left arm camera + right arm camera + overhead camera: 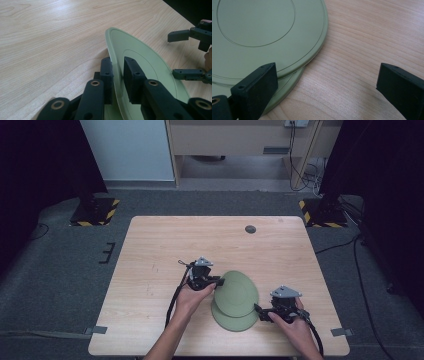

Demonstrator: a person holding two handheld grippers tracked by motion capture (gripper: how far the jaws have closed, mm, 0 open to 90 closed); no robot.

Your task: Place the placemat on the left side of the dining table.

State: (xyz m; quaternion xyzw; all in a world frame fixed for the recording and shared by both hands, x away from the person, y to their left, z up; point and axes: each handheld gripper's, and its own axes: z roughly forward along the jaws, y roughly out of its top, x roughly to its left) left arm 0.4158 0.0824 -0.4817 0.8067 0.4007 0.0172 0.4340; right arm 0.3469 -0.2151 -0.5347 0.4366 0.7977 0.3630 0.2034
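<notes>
Fingers (132,75) of my left gripper (118,75) pinch the rim of the upper green plate (140,57), tilting it up off the lower green plate (235,322), which lies flat on the bench (165,240). Beside them my right gripper (327,82) is spread wide, grasping nothing.

2 round green plates, lower centre of frame: upper plate (236,293) tilted, left rim raised; lower plate (235,322) flat on desk beneath.
</notes>
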